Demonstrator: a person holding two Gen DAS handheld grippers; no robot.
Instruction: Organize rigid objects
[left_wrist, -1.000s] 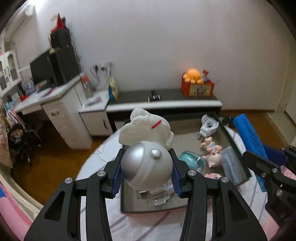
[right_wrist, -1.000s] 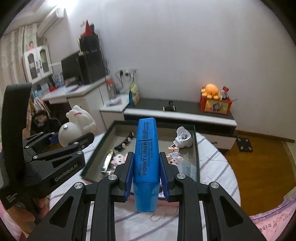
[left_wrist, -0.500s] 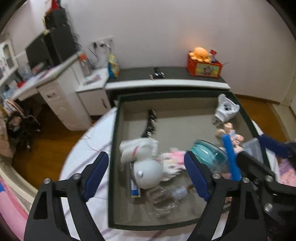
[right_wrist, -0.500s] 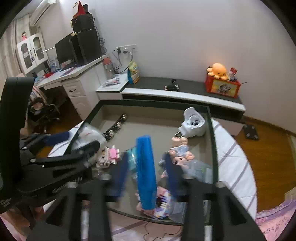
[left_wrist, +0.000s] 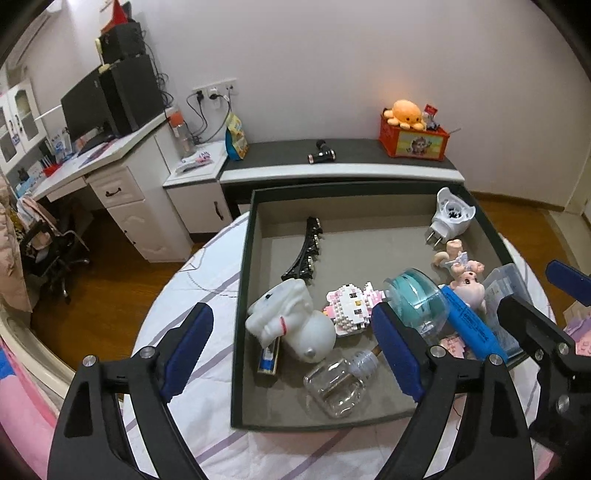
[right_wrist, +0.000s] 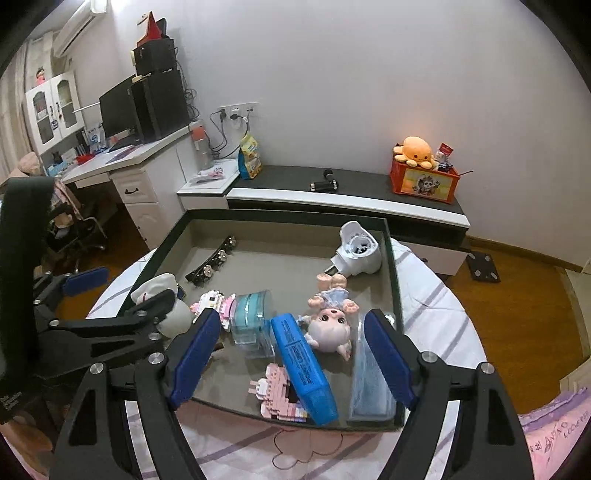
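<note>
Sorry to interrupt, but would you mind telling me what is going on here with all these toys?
A person with a gripper in each hand is sorting small objects into a dark tray on a round table. The left gripper is open above a white toy figure lying in the tray. The right gripper is opening, with a blue highlighter lying loose in the tray between its fingers. Neither gripper holds anything.

Two wrist fisheyes look steeply down, close over one shared dark tray (left_wrist: 242, 295) (right_wrist: 394, 295), side by side.
</note>
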